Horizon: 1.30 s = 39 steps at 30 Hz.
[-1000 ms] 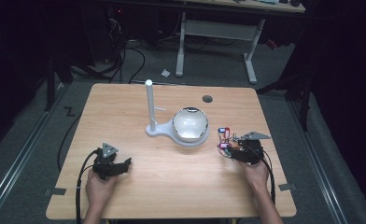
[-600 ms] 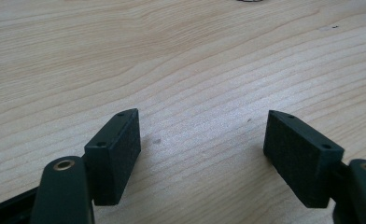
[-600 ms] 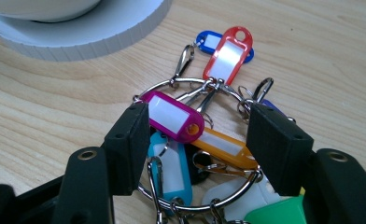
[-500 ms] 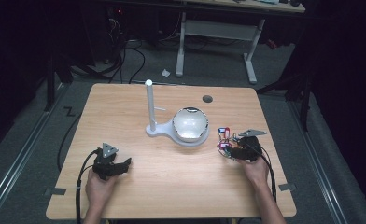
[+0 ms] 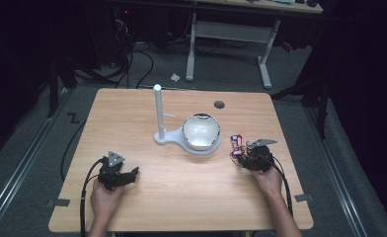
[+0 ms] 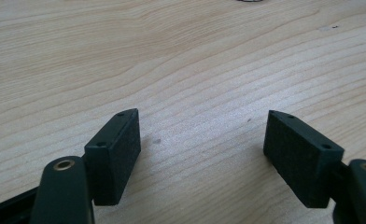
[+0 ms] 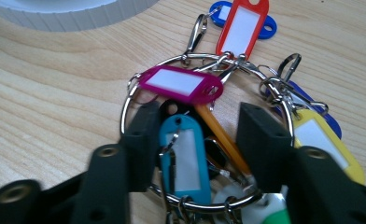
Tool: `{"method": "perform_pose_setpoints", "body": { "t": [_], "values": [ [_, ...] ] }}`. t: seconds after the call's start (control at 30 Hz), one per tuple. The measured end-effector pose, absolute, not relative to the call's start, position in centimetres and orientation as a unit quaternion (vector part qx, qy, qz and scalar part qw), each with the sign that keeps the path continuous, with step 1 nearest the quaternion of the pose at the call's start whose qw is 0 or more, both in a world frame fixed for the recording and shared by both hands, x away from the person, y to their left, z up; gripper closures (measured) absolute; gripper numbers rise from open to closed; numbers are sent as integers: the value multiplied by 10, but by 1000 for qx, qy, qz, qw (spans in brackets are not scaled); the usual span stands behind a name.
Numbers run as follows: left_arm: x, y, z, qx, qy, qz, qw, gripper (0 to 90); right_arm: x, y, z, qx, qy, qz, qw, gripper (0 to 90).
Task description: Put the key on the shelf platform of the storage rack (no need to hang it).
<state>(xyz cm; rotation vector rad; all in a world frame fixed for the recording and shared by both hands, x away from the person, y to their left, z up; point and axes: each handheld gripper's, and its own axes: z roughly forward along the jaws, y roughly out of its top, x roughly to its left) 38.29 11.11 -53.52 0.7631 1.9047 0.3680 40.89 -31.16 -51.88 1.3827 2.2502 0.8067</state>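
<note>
Working the key ring [image 7: 204, 135] with the right gripper [image 7: 197, 142], just right of the white stand's bowl [image 5: 201, 132]. The ring is lying flat on the table [image 5: 181, 197] with its coloured tags fanned out around it.

Right jaws are spread and straddling the middle of the bunch: left jaw sitting inside the ring beside the cyan tag [image 7: 181, 158], right jaw also inside, next to the yellow tag [image 7: 323, 144]. The cyan tag and an orange strip [image 7: 218, 133] are lying between the jaws. Nothing is pinched yet as far as I'm seeing.

Left gripper [image 6: 202, 147] is idling over bare wood at the near left, jaws wide apart, holding nothing.

My read: I'm lining up a pick on the ring, probably to hang it on the white post [image 5: 158, 111].

Notes for doing it well:
- I'm aiming for the metal hoop itself, not a tag. Tags are hanging from clips and swinging, so a tag grip would be leaving the ring dangling.
- Closing as placed, I'd likely be catching only the cyan tag. Better to be shifting so one jaw is going outside the hoop and one inside.
- Keeping the jaw tips low on the wood so the thin wire isn't slipping underneath.
- Closing slowly; the magenta tag [image 7: 179, 83] and red tag [image 7: 241, 25] could be jamming in.
- Staying clear of the bowl's rim while lifting.
</note>
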Motion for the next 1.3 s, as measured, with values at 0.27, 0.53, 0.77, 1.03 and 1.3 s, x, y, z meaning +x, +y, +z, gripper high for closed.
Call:
{"method": "perform_pose_setpoints", "body": {
  "t": [0.27, 0.53, 0.77, 1.03, 1.3],
  "values": [
    [383, 111, -535, 317, 788, 153, 505, 275, 407, -310, -518, 482, 804, 292, 188, 657],
    [383, 111, -535, 318, 788, 153, 505, 274, 407, -310, -518, 485, 802, 294, 186, 660],
    [383, 111, -535, 318, 788, 153, 505, 275, 407, -311, -518, 488, 799, 299, 184, 661],
    [383, 112, -535, 320, 787, 154, 505, 274, 405, -312, -512, 484, 794, 309, 198, 797],
    [383, 111, -535, 318, 788, 152, 504, 273, 405, -316, -507, 488, 785, 322, 206, 804]
  ]
}}
